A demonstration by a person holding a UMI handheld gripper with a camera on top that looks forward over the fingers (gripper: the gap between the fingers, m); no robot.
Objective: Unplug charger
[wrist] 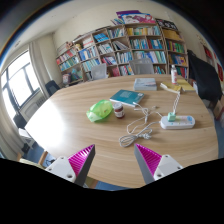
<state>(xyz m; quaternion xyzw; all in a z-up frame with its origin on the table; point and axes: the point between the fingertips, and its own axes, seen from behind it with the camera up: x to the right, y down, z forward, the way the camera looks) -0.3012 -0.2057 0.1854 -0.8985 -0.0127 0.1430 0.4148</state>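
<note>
Charger (150, 113), a small white block, sits plugged into the near end of a white power strip (178, 122) on the round wooden worktop (70, 118). A white cable (137, 131) runs from it toward the tool and lies in loose loops on the wood, just ahead of the fingers and slightly to the right of centre.

Tool (115, 163): released, fingers spread wide apart with nothing between them. Each finger (73, 163) carries a pink pad on its inner face. The tool hangs above the near edge of the worktop, well short of the charger, and touches nothing.

Other items on the worktop:
- A green bag or wrapper (99, 110), crumpled, lies left of the cable.
- A small dark jar (119, 110) with a light lid stands upright just beside the green item, between it and the charger.
- A teal book (126, 97) lies flat beyond the jar.
- A yellow sheet or folder (175, 88) lies further off, beyond the power strip.
- A small bottle (173, 75) stands upright near the far edge; its contents cannot be made out.

Surroundings: bookshelves (120, 48) filled with books line the far wall. A window (18, 78) is on the left. A dark chair (207, 78) stands at the right side of the worktop.
</note>
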